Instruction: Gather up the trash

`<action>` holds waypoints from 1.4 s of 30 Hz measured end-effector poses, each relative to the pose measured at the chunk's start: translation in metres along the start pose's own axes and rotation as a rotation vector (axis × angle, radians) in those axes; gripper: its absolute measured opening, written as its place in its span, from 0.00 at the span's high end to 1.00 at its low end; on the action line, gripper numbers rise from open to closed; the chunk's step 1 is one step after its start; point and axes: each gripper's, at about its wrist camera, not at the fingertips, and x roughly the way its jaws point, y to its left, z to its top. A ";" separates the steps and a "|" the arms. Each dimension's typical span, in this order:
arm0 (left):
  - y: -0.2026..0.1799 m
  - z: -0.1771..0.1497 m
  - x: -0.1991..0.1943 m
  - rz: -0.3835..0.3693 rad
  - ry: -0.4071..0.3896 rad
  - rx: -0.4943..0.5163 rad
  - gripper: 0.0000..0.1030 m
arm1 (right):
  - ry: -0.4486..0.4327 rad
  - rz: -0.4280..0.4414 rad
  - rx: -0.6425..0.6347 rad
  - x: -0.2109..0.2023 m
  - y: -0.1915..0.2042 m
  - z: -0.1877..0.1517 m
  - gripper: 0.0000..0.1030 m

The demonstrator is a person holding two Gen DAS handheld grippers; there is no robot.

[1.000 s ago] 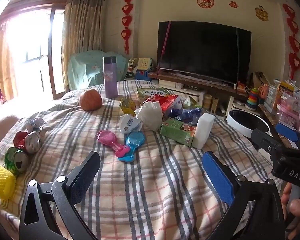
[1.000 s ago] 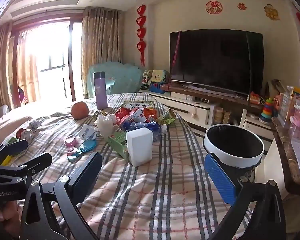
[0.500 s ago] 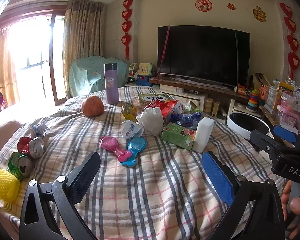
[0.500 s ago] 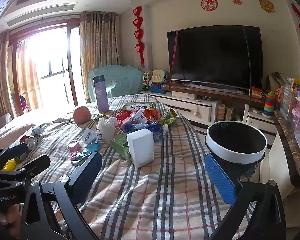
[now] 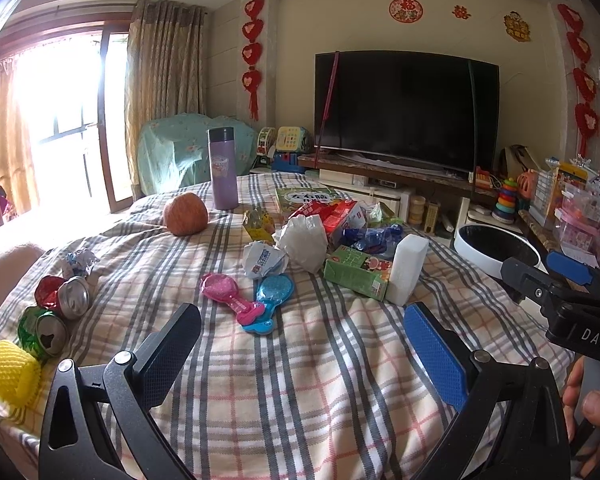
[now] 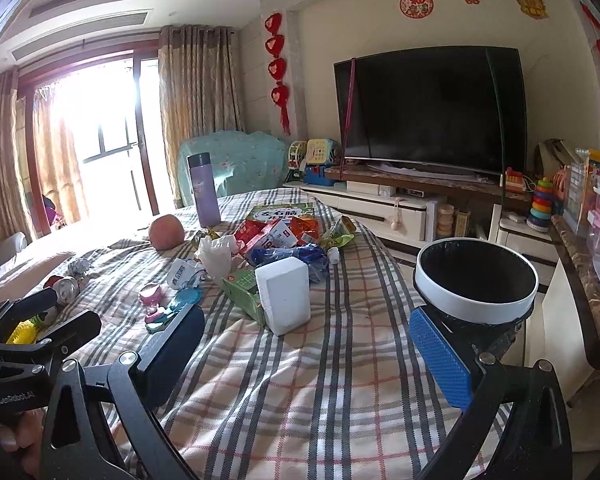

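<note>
Trash lies on the checked tablecloth (image 5: 300, 380): a crumpled white bag (image 5: 304, 240), a green carton (image 5: 356, 272), a white block (image 5: 408, 270), red snack packs (image 5: 332, 216), a blue wrapper (image 5: 372, 236), two crushed cans (image 5: 72, 298) and a yellow foam net (image 5: 10, 372). A white-rimmed bin with a black liner (image 6: 476, 280) stands past the table's right edge. My left gripper (image 5: 304, 354) hovers open over the near cloth, holding nothing. My right gripper (image 6: 306, 356) is open too, short of the white block (image 6: 284, 296), with the bin beside its blue finger.
A purple flask (image 5: 223, 168), a round orange fruit (image 5: 185, 214), a green book (image 5: 304, 198) and pink and blue toy scoops (image 5: 252, 300) share the table. A TV stand (image 6: 380, 200) is behind it. A cluttered stone-topped counter (image 6: 580, 280) runs along the right.
Both cameras have drifted slightly, so the table things sit a little lower in the left view. Both grippers stayed open, and nothing on the table moved.
</note>
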 end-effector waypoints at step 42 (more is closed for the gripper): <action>0.006 -0.007 0.014 -0.003 0.042 -0.016 0.01 | 0.028 0.052 0.030 0.008 -0.004 -0.003 0.00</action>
